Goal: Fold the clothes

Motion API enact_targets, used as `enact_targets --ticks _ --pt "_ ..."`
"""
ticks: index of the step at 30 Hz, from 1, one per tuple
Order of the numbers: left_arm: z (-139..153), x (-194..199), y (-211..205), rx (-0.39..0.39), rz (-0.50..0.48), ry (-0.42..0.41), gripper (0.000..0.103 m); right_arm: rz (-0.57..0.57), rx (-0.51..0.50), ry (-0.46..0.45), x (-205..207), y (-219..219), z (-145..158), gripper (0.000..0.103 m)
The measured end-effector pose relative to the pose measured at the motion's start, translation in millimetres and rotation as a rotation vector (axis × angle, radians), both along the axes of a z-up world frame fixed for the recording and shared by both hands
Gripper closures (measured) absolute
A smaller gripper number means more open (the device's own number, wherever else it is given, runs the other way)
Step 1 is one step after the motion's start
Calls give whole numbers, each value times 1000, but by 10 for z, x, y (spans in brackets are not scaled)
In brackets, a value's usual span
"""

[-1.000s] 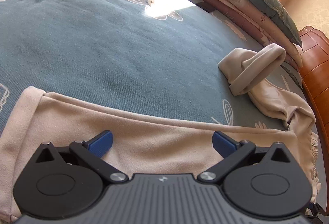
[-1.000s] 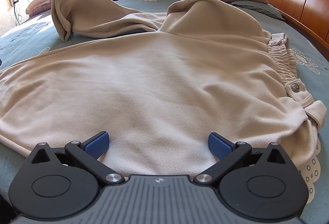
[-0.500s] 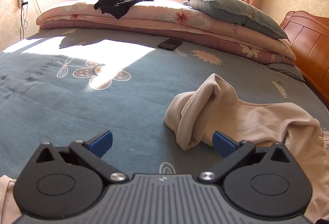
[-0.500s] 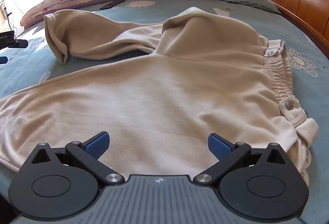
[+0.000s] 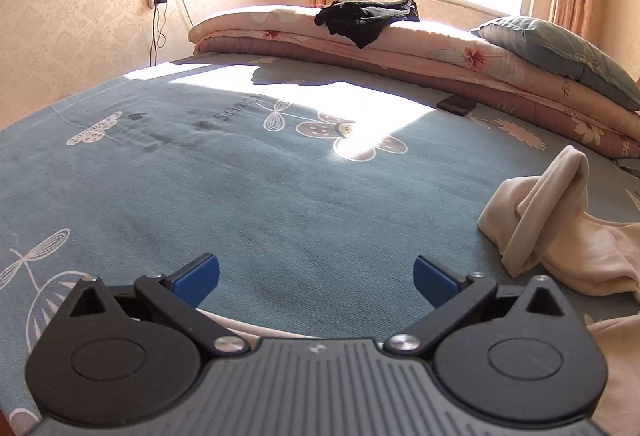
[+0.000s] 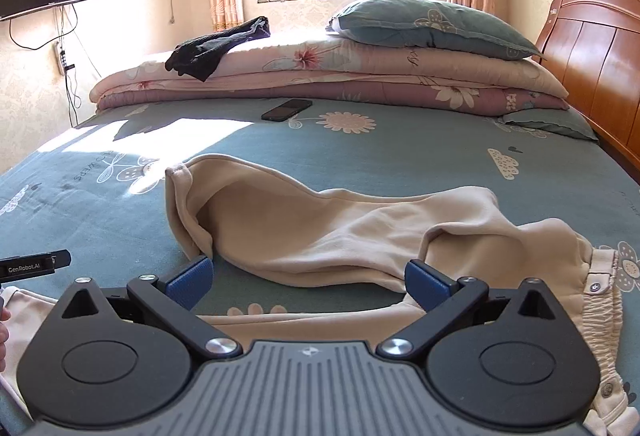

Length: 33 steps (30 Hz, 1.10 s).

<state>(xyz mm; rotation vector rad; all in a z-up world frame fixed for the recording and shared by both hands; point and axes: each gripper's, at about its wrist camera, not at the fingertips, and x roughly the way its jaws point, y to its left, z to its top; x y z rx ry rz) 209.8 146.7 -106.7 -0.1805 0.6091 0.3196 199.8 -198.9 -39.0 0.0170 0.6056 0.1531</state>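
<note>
Both hand-held grippers raised off beige trousers (image 6: 320,232), now facing window

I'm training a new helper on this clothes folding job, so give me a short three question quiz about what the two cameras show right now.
1. True or false: the left gripper has its jaws closed on the beige trousers.
2. What lies on top of the folded quilts? A) a black garment and a pillow B) a phone C) a towel
3. Fill in: the phone lies on the blue ____, just in front of the quilts.

Key
1. False: both the left gripper and the right gripper are open and hold nothing.
2. A: the black garment and the pillow.
3. Bedsheet.
</note>
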Motion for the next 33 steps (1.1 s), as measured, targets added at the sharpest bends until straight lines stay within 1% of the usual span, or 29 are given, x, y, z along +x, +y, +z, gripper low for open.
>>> enact_targets --ticks 2,5,7,11,15,18,19,20,21,22,23,25,26,29,33 --pt "-100 -105 177 26 71 13 0 29 12 29 25 141 -129 0" --pt "-84 -153 335 -9 12 9 1 78 9 82 -8 361 -267 0" --pt "-73 -184 440 -32 -28 5 1 97 -9 85 -51 449 -277 0" --pt "-51 -247 650 -79 -107 -1 1 101 -9 73 -125 495 -175 0" --pt "-26 -312 860 -124 -185 -7 1 97 -29 33 -227 486 -57 0" --pt "293 -515 1094 21 -181 -29 1 97 -18 13 -326 420 -5 0" --pt "361 -595 1175 66 -173 -35 3 94 -5 7 -363 388 2 0" --pt "373 -661 1255 79 -146 -15 13 94 10 7 -394 355 -1 0" --pt "386 -728 1334 93 -119 4 28 91 28 11 -417 322 -18 0" --pt "397 -794 1412 105 -92 23 33 87 46 15 -439 289 -36 0" --pt "363 -843 1452 90 -78 45 37 84 64 20 -461 256 -54 0" --pt "296 -940 1531 59 -48 89 54 73 101 42 -484 204 -109 0" --pt "262 -989 1570 42 -35 110 65 71 119 52 -491 182 -125 0" --pt "153 -1129 1554 -104 -120 127 67 69 147 54 -528 141 -108 0" --pt "-56 -1195 1605 -256 -110 150 67 65 151 27 -604 95 -31 0"
